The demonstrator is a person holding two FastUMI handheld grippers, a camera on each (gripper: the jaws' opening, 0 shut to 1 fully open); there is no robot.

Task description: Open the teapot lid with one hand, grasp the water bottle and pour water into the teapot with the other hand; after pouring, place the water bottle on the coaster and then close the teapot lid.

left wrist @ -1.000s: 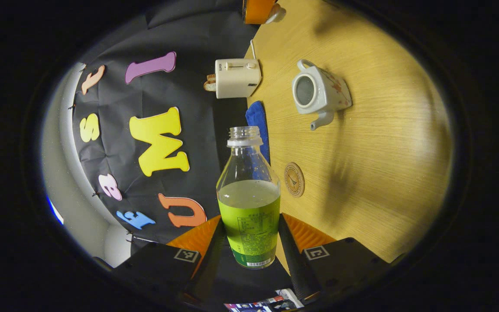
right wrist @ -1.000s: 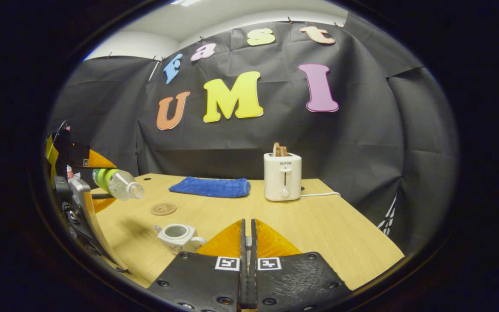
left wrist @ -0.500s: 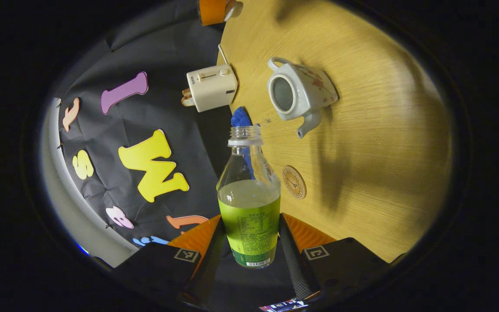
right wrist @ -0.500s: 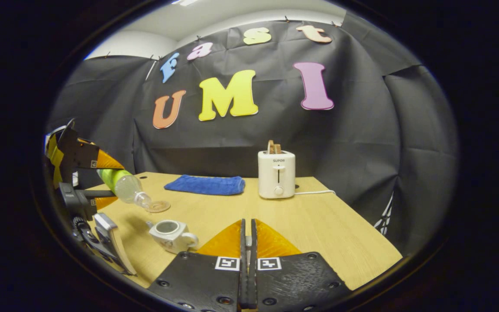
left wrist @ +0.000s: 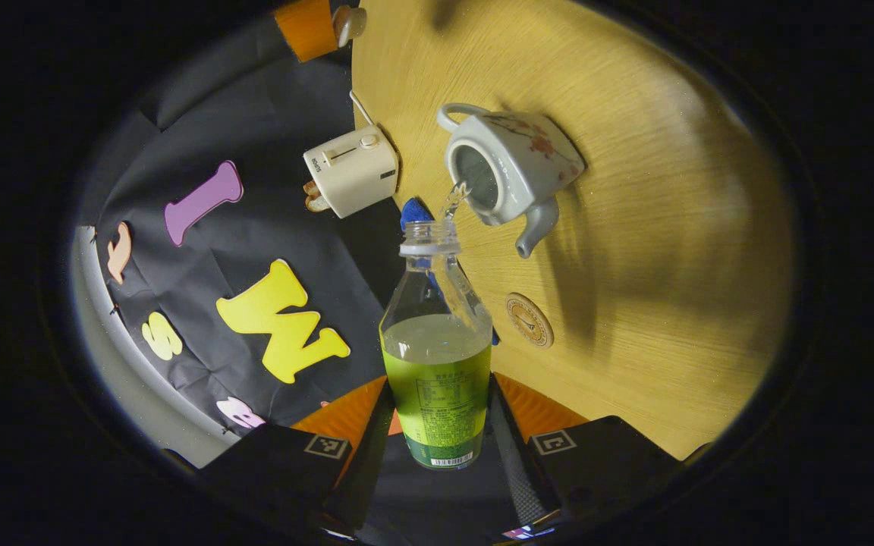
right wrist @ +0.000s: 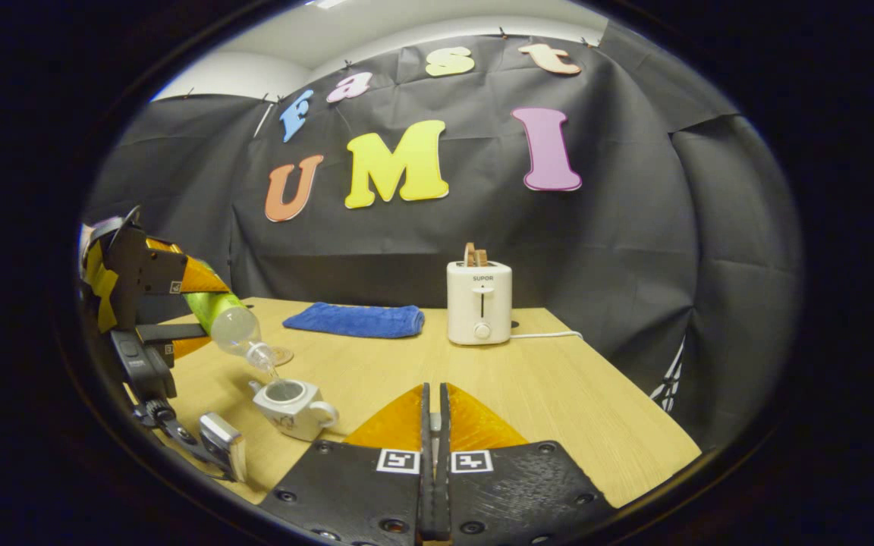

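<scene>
On one table (right wrist: 558, 394), left claw (left wrist: 437, 425) grips one bottle (left wrist: 437, 356) over one teapot (left wrist: 509, 167); right claw (right wrist: 435, 425) seemingly closed.

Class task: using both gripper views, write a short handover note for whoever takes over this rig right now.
Left gripper: shut on the clear plastic water bottle with green label, tilted, a stream of water running into the open white floral ceramic teapot.
Right gripper: fingers closed together, raised above the wooden table; the small white teapot lid sits at its tip.
Round brown coaster: bare, near the teapot.
Done: lid off, pouring begun.
Left: finish pouring, bottle onto coaster, close lid.
</scene>
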